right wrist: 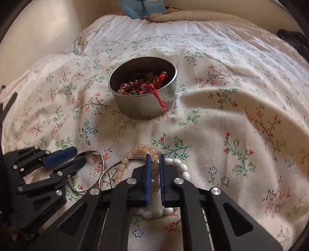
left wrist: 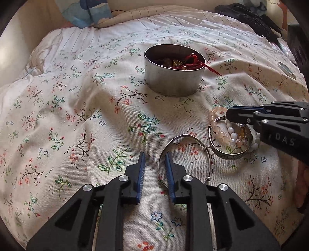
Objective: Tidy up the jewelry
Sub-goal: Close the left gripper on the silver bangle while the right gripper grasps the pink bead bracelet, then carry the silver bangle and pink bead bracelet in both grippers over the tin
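Observation:
A round metal tin of jewelry sits mid-bed, a red cord hanging over its rim. A thin silver bangle lies in front of it. My left gripper is open, the bangle's left rim between its jaws beside the right pad. To the right, a wide silver bangle holds a pink bead bracelet and a white bead bracelet. My right gripper is shut on the pink bead bracelet at the wide bangle's rim.
Everything rests on a rumpled flowered bedsheet. A blue patterned cloth lies at the head of the bed. A black item and a small round lid lie at the far right.

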Motion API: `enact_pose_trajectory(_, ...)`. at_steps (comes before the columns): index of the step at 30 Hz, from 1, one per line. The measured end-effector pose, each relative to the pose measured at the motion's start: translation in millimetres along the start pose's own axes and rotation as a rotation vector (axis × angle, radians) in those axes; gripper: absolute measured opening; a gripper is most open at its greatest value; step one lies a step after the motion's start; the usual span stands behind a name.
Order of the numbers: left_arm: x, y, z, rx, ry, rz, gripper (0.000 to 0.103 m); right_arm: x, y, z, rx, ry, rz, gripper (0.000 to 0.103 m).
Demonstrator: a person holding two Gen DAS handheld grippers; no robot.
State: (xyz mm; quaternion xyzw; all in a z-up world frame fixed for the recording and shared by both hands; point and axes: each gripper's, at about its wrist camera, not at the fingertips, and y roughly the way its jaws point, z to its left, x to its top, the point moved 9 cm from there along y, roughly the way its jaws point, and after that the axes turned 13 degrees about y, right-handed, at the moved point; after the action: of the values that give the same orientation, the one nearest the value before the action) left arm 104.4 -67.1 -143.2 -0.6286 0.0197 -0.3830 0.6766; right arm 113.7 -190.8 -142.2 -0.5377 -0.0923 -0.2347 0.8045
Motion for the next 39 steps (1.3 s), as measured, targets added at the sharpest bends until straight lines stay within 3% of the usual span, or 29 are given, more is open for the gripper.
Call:
enact_pose_trajectory(7, -0.3, -1.1, 5.0, -0.048, -0.049, -0.013, 0.009, -0.6, -29.0, -12.6, 0.210, 0.222, -0.036, 0.009)
enact_pose_trajectory(13, 2.1, -4.5, 7.9, -0.066, -0.070, -0.038, 0.004, 8.2, -43.3, -10.9, 0.278, 0.251, -0.082, 0.009)
enact_pose_trajectory(24, 7.5, -15.4, 9.4, -0.076, -0.084, -0.091, 0.004, 14.4, -76.1, -4.7, 0.513, 0.337, -0.148, 0.009)
enact_pose_trajectory(32, 13.3, -26.5, 13.6, -0.075, -0.100, -0.145, 0.004, 20.9, -93.0, -1.1, 0.607, 0.356, -0.194, 0.009)
enact_pose_trajectory(39, 18.5, -37.4, 10.4, -0.034, -0.071, -0.187, 0.004, 22.5, -97.9, 3.2, 0.635, 0.345, -0.206, 0.009)
